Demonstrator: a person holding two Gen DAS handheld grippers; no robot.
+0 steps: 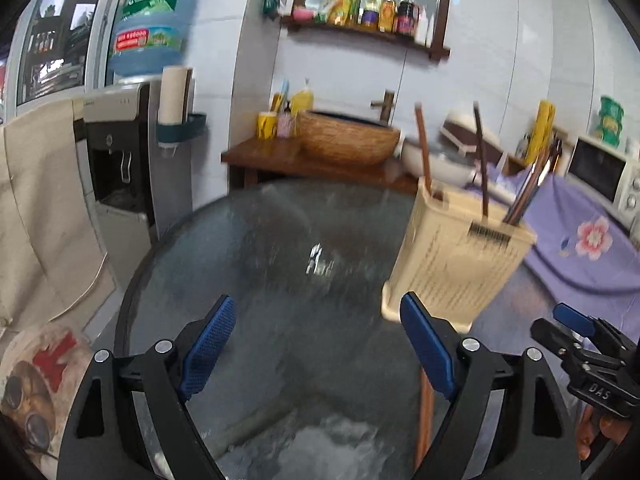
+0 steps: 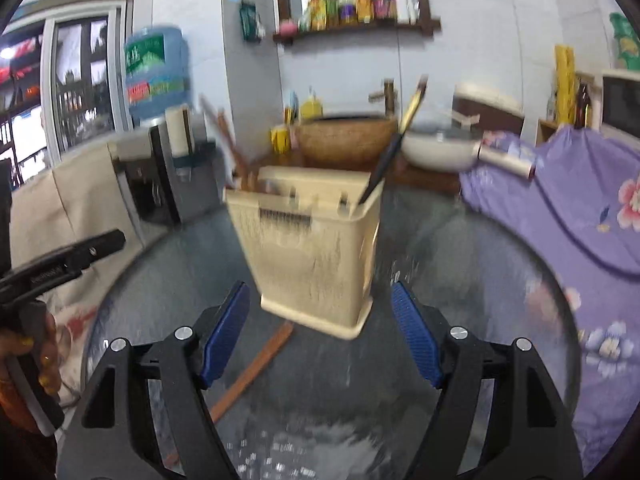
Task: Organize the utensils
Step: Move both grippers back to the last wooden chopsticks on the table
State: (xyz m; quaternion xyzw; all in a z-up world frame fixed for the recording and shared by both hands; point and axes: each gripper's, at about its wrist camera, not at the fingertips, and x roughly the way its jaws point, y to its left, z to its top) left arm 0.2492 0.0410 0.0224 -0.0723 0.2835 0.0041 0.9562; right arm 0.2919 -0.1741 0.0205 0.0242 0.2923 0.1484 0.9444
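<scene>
A cream plastic utensil holder [image 1: 452,256] stands on a round glass table [image 1: 248,248], with several brown chopsticks [image 1: 532,188] upright in it. In the right wrist view the holder [image 2: 312,256] is straight ahead; a dark, yellow-tipped chopstick [image 2: 396,148] leans out of it. A loose pair of brown chopsticks [image 2: 256,364] lies on the glass in front of it, and shows partly behind a finger in the left wrist view [image 1: 424,412]. My left gripper [image 1: 320,344] is open and empty, left of the holder. My right gripper [image 2: 320,336] is open and empty just before the holder's base.
A water dispenser [image 1: 120,152] and a draped chair [image 1: 36,200] stand at the left. Behind the table are a wooden stand with a woven basin [image 1: 348,140] and a white pot [image 2: 436,152]. A purple floral cloth [image 2: 560,208] and a microwave [image 1: 600,172] are at the right.
</scene>
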